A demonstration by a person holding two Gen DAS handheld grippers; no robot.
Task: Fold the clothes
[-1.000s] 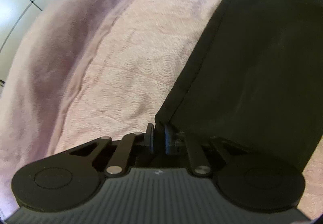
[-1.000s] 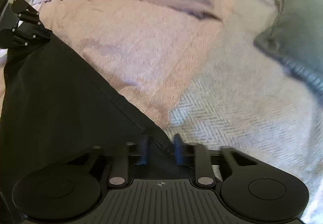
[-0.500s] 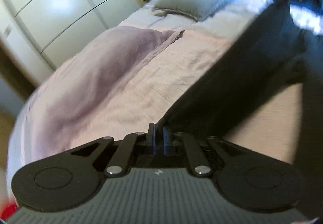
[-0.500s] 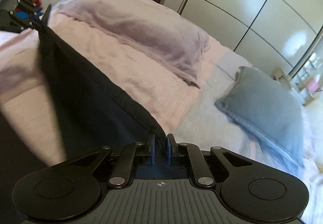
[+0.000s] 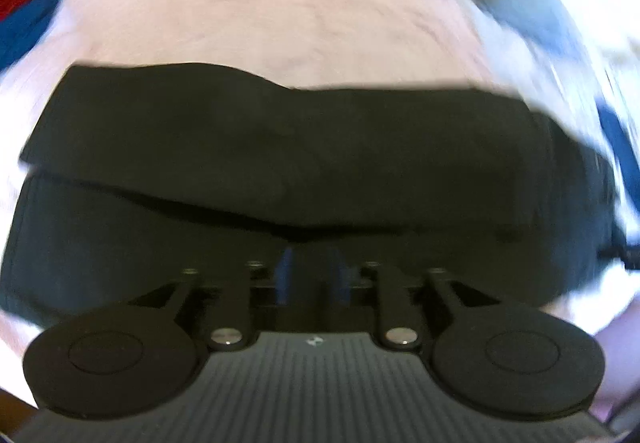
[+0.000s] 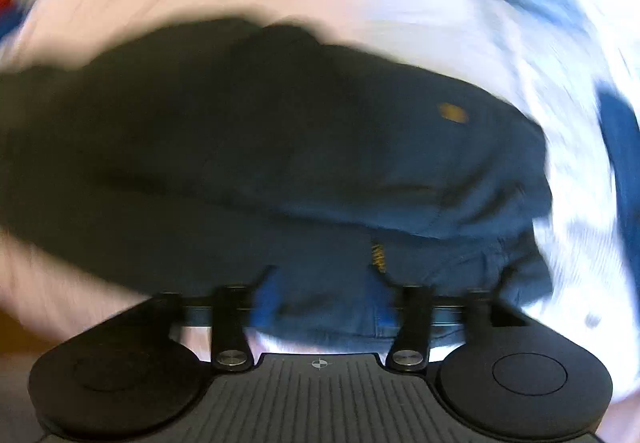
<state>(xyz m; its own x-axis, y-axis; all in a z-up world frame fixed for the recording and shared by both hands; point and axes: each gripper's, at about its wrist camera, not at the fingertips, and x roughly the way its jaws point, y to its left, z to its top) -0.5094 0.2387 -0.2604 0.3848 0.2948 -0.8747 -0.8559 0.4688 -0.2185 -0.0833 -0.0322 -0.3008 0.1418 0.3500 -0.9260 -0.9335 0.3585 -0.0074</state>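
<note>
Dark garment (image 5: 304, 147) folded across pink bed (image 5: 260, 27), frame centre — left hand-held gripper (image 5: 310, 275), right hand-held gripper (image 6: 320, 299) just opening, both released, nothing pinched.

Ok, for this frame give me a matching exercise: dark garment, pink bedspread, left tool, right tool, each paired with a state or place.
Things:
1. dark garment
2. pink bedspread
3. left tool
4. right tool

States or places:
A. jaws apart by a narrow gap, just opened, pads off the cloth
B. lies doubled over, one layer on another
C. jaws wide apart, just opened, denim seen between them
D. lies beyond the garment's far edge

Pairs: 1-B, 2-D, 3-A, 4-C
</note>
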